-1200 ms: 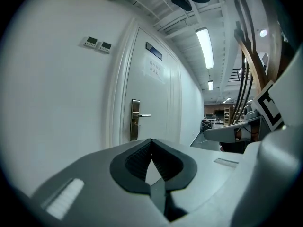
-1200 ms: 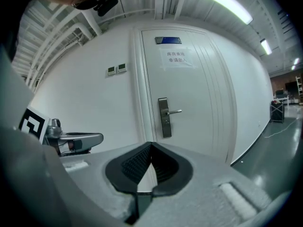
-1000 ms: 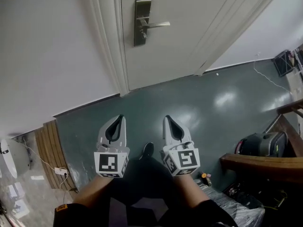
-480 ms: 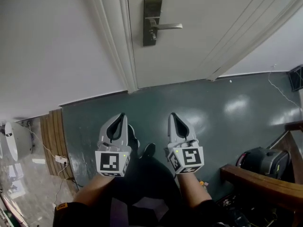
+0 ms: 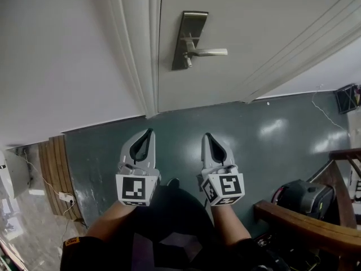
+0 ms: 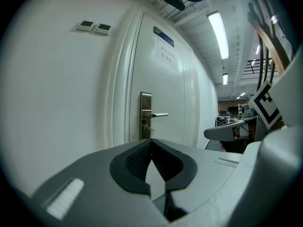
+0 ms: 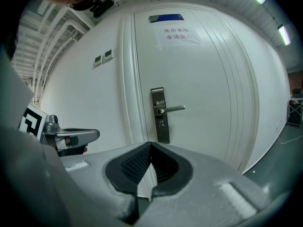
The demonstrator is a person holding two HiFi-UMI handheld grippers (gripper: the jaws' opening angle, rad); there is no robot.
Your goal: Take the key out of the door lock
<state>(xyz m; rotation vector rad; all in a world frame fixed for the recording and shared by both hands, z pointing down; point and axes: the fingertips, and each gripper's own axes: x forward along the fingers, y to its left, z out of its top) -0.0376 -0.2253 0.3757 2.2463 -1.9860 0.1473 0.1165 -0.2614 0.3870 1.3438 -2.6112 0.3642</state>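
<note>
A white door stands ahead with a brushed-metal lock plate and a lever handle. A small key sticks out of the plate just below the lever; it also shows as the key in the right gripper view and as the key in the left gripper view. My left gripper and right gripper are held side by side over the floor, well short of the door. Both are shut with nothing in them, the left gripper and the right gripper alike.
The white door frame and a wall are to the left. A wooden rail and a black bag stand at the right. A slatted wooden panel and a power strip lie at the left. A paper notice hangs on the door.
The door and its lock plate have come nearer and sit lower in the head view. Both grippers keep their place side by side and stay shut.
</note>
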